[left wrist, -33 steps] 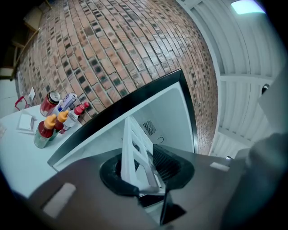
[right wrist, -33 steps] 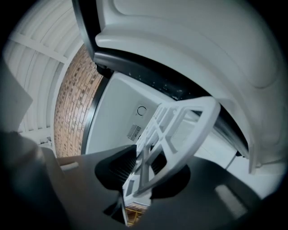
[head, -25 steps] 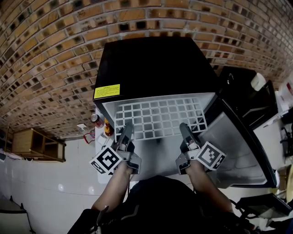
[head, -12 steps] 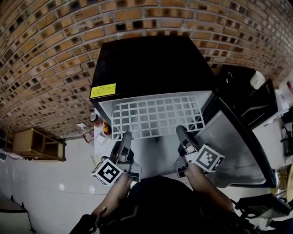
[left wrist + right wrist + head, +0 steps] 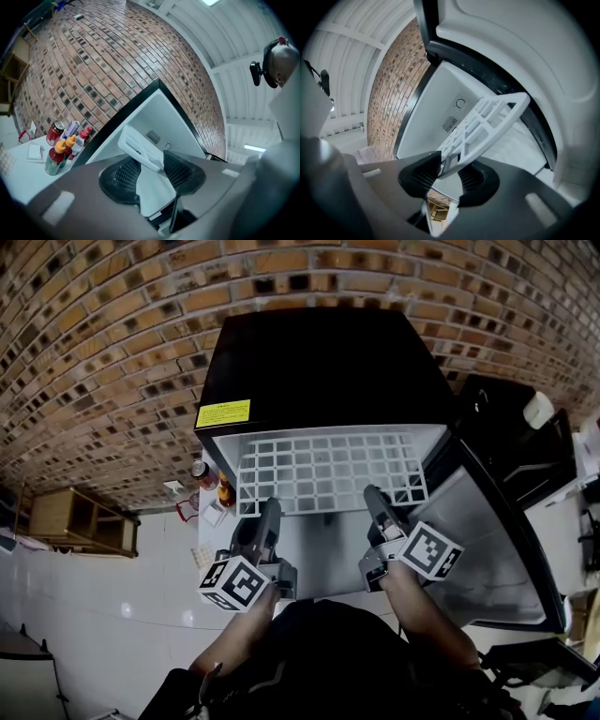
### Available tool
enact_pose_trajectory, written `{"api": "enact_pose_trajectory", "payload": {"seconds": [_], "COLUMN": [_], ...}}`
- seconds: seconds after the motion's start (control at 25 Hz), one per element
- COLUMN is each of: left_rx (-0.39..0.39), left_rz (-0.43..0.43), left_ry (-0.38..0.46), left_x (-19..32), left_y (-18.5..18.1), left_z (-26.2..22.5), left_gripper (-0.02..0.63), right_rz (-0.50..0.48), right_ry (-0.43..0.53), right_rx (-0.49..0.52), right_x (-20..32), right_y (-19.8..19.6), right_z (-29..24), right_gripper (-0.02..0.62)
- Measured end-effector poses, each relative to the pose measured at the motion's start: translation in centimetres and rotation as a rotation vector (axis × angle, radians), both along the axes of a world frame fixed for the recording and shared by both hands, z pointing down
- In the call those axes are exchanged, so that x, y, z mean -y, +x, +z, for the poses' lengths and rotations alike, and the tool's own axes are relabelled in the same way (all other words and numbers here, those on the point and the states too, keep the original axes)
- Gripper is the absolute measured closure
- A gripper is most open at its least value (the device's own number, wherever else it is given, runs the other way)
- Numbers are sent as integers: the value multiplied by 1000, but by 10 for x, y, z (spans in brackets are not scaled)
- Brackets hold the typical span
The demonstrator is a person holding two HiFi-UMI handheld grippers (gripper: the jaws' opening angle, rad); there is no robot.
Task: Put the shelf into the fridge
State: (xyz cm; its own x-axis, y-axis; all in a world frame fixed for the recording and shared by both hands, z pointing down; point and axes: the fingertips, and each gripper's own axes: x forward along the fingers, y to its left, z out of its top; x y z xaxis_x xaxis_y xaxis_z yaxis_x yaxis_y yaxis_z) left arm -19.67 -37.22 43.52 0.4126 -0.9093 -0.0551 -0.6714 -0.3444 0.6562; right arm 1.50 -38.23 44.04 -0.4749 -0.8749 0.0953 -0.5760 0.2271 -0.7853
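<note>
The white grid shelf (image 5: 328, 474) lies level inside the top of the small black fridge (image 5: 319, 362), front edge towards me. My left gripper (image 5: 270, 507) is at the shelf's front left. In the left gripper view its jaws have just been opening; the shelf (image 5: 140, 147) sits loosely between the left gripper's (image 5: 149, 161) pads, clear of the left pad. My right gripper (image 5: 372, 495) is at the front right. Its jaws have just been closing a little, and the shelf (image 5: 483, 124) edge runs between the right gripper's (image 5: 450, 168) wide-set pads.
The fridge door (image 5: 487, 540) hangs open to the right. Bottles and a can (image 5: 208, 486) stand on a white surface left of the fridge. A wooden shelf unit (image 5: 75, 521) stands further left, and a brick wall rises behind.
The left gripper has rolled, its marker cube now turned more towards me, and its jaws have spread. Both grippers stay at the shelf's front edge.
</note>
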Motion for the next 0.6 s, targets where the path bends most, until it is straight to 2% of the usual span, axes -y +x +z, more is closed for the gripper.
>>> {"api": "enact_pose_trajectory", "payload": {"seconds": [0.32,0.52,0.6], "left_rx": [20,10,11], "left_rz": [-5,5,9], "left_ry": [15,-2,0], "left_x": [26,25,25], "left_y": [1,1,1], "left_z": [-2,0,-1], "left_gripper": [454,456,456], "right_rz": [-8,-16,-9], "right_ry": [33,85,114], "right_rx": [-17,-71,-145], "right_x": [24,-7,-23], "right_y": [0,1,0], "right_z": [-2,-1,0], "right_gripper": [470,456,518]}}
